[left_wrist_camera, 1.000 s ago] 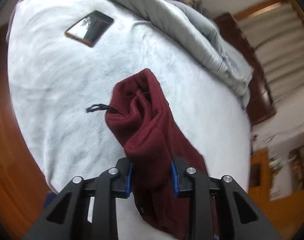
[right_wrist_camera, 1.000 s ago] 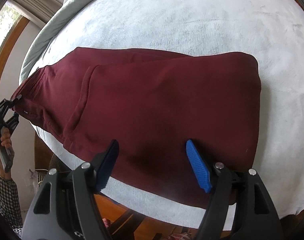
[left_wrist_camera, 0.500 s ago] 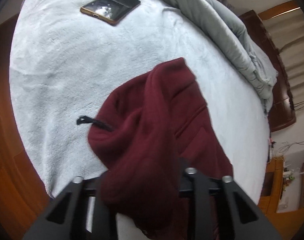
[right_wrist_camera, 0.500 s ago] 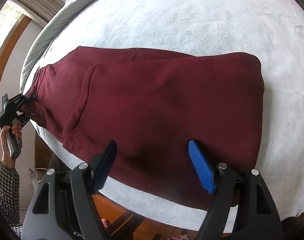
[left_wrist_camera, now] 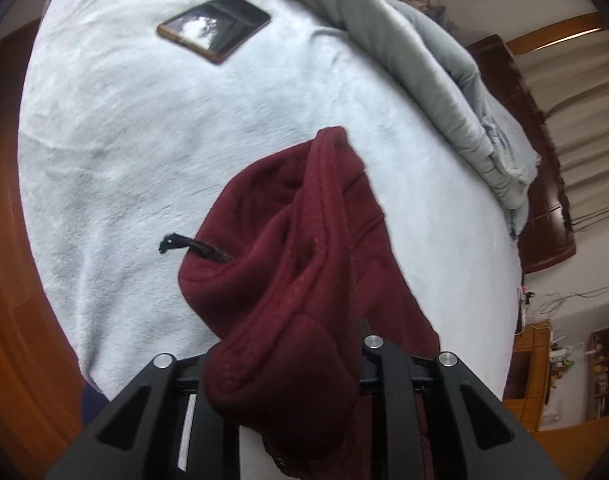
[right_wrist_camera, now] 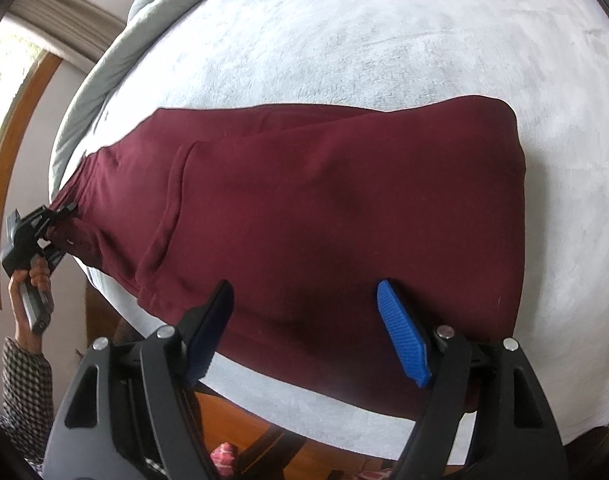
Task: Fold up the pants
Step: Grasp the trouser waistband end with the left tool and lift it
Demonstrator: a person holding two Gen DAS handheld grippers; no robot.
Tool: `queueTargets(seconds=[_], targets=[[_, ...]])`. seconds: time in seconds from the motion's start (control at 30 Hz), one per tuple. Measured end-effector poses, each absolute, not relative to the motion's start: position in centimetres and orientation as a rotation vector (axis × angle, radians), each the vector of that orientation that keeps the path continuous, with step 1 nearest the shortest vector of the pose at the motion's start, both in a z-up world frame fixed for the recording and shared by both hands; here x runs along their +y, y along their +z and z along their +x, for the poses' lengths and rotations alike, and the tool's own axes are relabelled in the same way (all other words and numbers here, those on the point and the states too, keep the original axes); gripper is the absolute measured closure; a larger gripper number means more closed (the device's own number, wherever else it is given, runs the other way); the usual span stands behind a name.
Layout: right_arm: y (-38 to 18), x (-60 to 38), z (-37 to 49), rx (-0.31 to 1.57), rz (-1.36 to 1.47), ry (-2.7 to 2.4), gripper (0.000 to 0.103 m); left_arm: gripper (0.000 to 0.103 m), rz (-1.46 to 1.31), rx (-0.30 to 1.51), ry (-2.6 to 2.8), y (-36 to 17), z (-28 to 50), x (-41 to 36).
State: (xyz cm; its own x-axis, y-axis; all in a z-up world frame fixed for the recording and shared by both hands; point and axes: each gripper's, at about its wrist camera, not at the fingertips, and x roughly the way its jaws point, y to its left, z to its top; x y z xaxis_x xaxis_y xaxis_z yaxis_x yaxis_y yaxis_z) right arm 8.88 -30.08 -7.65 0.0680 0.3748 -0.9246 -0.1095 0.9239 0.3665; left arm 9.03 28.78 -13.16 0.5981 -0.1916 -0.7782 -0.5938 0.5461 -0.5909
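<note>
Maroon pants (right_wrist_camera: 324,208) lie folded lengthwise across a white fleece blanket (right_wrist_camera: 384,40) on the bed. My left gripper (left_wrist_camera: 288,344) is shut on the bunched waistband (left_wrist_camera: 288,264), lifted off the blanket; its black drawstring (left_wrist_camera: 192,246) sticks out left. The fabric hides the fingertips. In the right wrist view the left gripper (right_wrist_camera: 58,216) holds the waist end at far left. My right gripper (right_wrist_camera: 304,308) is open, blue pads spread, just above the near edge of the pants and holding nothing.
A phone (left_wrist_camera: 214,26) lies on the blanket at the far end. A grey duvet (left_wrist_camera: 444,80) is heaped along the bed's far side. The wooden floor (left_wrist_camera: 0,240) shows beyond the bed edge, and a window (right_wrist_camera: 4,92) at left.
My left gripper has raised the waistband and pulled it, so the waist end is stretched narrower. The right gripper has stayed open in place.
</note>
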Motion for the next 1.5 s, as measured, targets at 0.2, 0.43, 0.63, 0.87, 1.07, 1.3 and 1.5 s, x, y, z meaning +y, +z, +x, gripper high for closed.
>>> queueTargets(seconds=[0.2, 0.43, 0.63, 0.87, 1.07, 1.3, 1.5], targets=[[-5.8, -31.3, 8.8, 1.430, 0.276, 0.353, 0.030, 0.081, -0.992, 0.890, 0.243, -12.1, 9.0, 28.0], [-4.6, -32.7, 8.5, 1.404, 0.265, 0.326, 0.030, 0.081, -0.833, 0.866, 0.162, -8.5, 9.8, 24.2], [-4.6, -32.8, 8.1, 1.398, 0.257, 0.320, 0.030, 0.081, -0.652, 0.865, 0.072, -5.7, 10.5, 19.6], [-4.5, -32.9, 8.1, 1.391, 0.270, 0.324, 0.030, 0.081, -0.429, 0.872, -0.090, -3.6, 9.8, 12.5], [-4.3, -33.3, 8.1, 1.384, 0.282, 0.325, 0.030, 0.081, -0.279, 0.897, -0.188, -3.4, 8.7, 6.6], [-4.5, -33.5, 8.1, 1.389, 0.292, 0.326, 0.030, 0.081, -0.212, 0.949, -0.233, -5.1, 8.3, 3.1], [-4.9, -33.5, 8.1, 1.398, 0.308, 0.325, 0.030, 0.079, -0.123, 0.997, -0.255, -7.1, 8.5, 0.0]])
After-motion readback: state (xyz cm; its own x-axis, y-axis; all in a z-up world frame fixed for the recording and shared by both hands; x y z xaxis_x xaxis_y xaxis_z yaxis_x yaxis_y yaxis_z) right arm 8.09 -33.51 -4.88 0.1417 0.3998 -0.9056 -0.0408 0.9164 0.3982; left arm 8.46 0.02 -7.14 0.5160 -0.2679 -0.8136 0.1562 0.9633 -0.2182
